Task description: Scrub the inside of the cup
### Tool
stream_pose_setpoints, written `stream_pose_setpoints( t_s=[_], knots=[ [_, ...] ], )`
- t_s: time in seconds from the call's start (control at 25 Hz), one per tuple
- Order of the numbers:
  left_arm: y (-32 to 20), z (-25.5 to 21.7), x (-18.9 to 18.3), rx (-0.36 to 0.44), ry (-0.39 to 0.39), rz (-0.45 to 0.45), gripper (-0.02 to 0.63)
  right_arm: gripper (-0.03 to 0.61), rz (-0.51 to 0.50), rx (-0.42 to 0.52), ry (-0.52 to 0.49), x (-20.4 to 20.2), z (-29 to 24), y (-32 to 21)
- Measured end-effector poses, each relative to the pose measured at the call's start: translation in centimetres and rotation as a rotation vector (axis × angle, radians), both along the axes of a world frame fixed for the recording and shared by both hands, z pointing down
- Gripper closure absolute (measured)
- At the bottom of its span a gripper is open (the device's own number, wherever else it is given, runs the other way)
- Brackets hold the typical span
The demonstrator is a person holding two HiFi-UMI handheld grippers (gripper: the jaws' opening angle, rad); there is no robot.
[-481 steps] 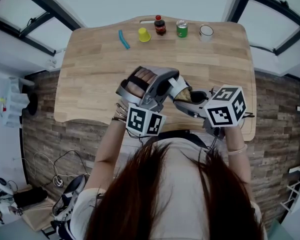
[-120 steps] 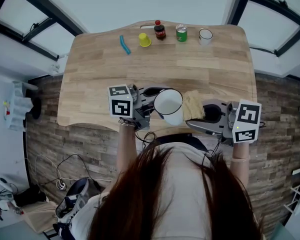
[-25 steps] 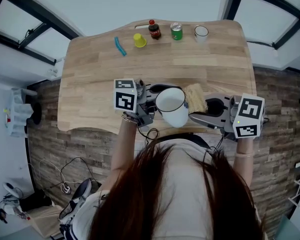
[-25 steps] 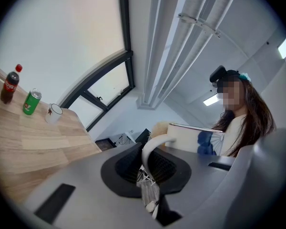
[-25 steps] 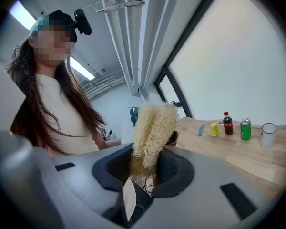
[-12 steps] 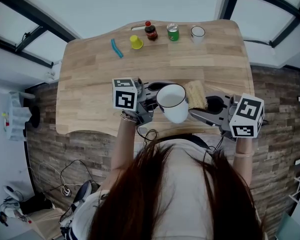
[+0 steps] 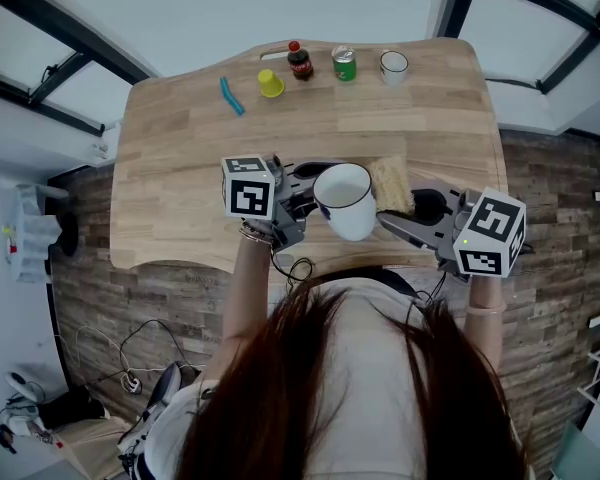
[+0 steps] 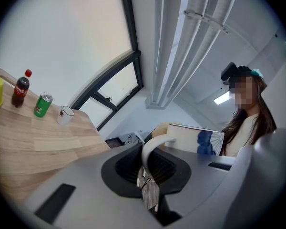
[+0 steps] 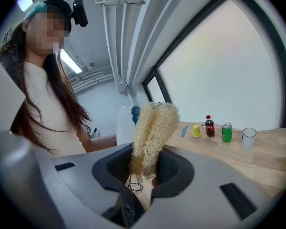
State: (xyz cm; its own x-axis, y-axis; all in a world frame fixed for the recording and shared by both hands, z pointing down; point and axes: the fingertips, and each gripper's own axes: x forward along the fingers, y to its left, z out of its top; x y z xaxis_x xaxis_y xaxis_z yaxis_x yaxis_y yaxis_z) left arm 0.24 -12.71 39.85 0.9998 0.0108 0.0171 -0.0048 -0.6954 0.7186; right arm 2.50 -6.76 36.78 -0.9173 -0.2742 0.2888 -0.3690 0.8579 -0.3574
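A white enamel cup point(image 7: 345, 200) with a dark rim is held above the table's near edge, its mouth facing up toward the head camera. My left gripper point(image 7: 302, 194) is shut on the cup's handle point(image 8: 152, 149); the cup's body point(image 8: 195, 137) shows just past the jaws. My right gripper point(image 7: 405, 208) is shut on a pale loofah scrubber point(image 7: 390, 185), which sits just right of the cup and touches or nearly touches its rim. In the right gripper view the loofah point(image 9: 150, 135) stands up between the jaws, the cup point(image 9: 126, 123) behind it.
Along the far edge of the wooden table point(image 7: 180, 158) stand a blue strip point(image 7: 229, 96), a yellow cup point(image 7: 270, 83), a cola bottle point(image 7: 299, 60), a green can point(image 7: 343, 64) and a white mug point(image 7: 393, 65). The person's hair fills the bottom of the head view.
The cup and the loofah have stayed side by side over the last second, shifting only slightly. About 19 s ago both grippers were bunched close together at the table's near edge.
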Motion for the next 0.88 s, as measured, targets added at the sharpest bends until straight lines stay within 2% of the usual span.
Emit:
stream_pose_setpoints(
  t_s=[0.4, 0.52, 0.88],
  knots=[
    [-0.1, 0.1, -0.4, 0.006, -0.017, -0.034, 0.591, 0.466, 0.016, 0.011, -0.006, -0.2, -0.2, 0.5],
    [-0.1, 0.2, -0.7, 0.022, -0.044, -0.039, 0.591, 0.466, 0.037, 0.028, 0.010, -0.2, -0.3, 0.5],
    [-0.2, 1.0, -0.9, -0.044, -0.092, -0.105, 0.591, 0.466, 0.113, 0.083, 0.085, 0.2, 0.2, 0.1]
  ],
)
